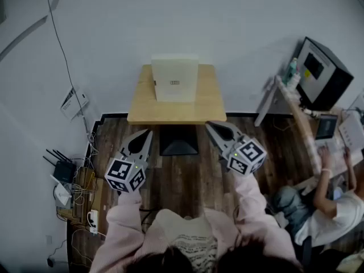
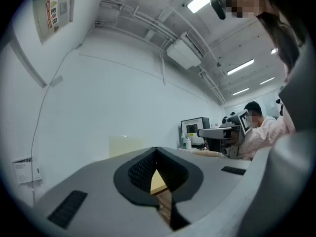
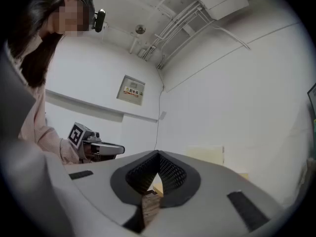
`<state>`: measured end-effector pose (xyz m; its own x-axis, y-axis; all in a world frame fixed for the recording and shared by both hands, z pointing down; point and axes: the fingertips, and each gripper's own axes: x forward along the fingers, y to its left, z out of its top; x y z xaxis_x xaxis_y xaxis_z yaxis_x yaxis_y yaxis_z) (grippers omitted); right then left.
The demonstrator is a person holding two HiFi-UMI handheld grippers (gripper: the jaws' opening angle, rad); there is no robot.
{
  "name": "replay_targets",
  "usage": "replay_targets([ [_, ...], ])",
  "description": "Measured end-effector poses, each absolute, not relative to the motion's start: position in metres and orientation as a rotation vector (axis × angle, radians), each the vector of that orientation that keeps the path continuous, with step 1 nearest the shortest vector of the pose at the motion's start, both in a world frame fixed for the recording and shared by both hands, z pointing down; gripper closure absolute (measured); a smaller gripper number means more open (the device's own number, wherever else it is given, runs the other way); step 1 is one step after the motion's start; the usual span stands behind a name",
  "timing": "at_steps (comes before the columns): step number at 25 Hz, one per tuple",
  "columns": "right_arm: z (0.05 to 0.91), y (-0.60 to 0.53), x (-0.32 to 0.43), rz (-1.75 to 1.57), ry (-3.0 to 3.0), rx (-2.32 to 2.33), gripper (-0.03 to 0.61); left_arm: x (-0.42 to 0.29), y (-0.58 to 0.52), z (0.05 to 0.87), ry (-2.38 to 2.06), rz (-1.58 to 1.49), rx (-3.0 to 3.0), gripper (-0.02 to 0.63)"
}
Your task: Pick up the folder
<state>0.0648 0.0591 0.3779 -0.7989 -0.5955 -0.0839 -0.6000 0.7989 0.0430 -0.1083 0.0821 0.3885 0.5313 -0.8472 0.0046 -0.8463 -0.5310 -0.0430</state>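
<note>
Folder (image 1: 174, 77) stands upright at back of small wooden bench (image 1: 207, 111), against white wall (image 1: 170, 16). Left gripper (image 1: 146, 133) and right gripper (image 1: 210, 125) held level above wood floor (image 1: 187, 178), short of bench's near edge, apart from folder. Both jaws closed, nothing between them. Seated person (image 1: 335, 209) at far right.

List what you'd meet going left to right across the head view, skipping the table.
black router -> left gripper -> folder -> right gripper -> monitor
</note>
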Motion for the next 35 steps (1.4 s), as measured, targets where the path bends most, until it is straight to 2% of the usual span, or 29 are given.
replay_targets([
  [35,0.396,0.023,0.068,-0.004,2.928,-0.944,0.579,-0.101,0.054,0.398,1.564,-0.047,-2.729,0.614],
])
